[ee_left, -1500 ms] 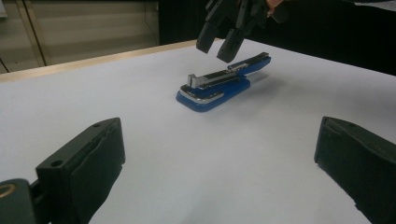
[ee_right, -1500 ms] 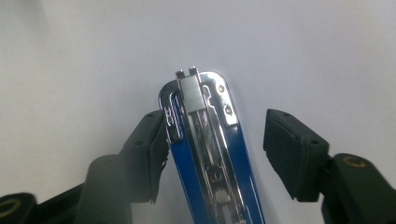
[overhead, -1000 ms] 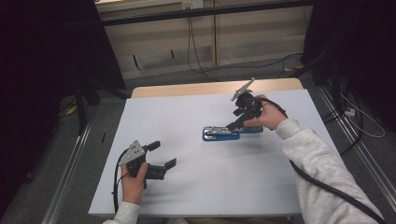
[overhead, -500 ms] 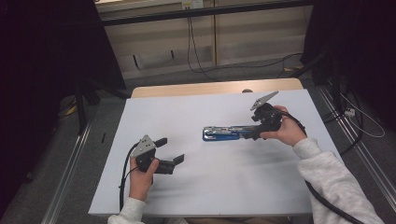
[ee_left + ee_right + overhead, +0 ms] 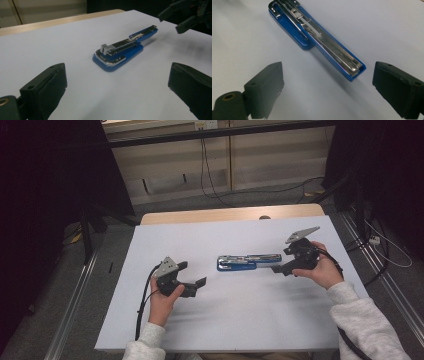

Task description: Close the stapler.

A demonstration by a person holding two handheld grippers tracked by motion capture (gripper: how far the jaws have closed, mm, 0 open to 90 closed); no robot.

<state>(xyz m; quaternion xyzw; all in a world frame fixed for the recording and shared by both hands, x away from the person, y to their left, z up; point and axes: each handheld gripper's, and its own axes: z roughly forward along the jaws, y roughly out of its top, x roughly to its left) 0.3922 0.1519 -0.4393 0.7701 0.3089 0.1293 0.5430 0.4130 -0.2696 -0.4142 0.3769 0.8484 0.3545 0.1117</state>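
Observation:
A blue stapler with a metal top lies flat in the middle of the white table, its long axis running left to right. My left gripper hovers to its left, open and pointing at it; in the left gripper view the stapler lies well ahead of the left gripper. My right gripper sits at the stapler's right end, and its jaws have just been opening with nothing between them. In the right gripper view the stapler ends just ahead of the right gripper, untouched. The right gripper also shows far off.
The white table top has a wooden strip along its far edge. Cables trail over the floor behind it, and metal rails run along both sides. Dark curtains hang at left and right.
The right hand has drawn back to the right, off the stapler's top and down to its right end. The left hand has moved right, closer to the stapler. The stapler has stayed put.

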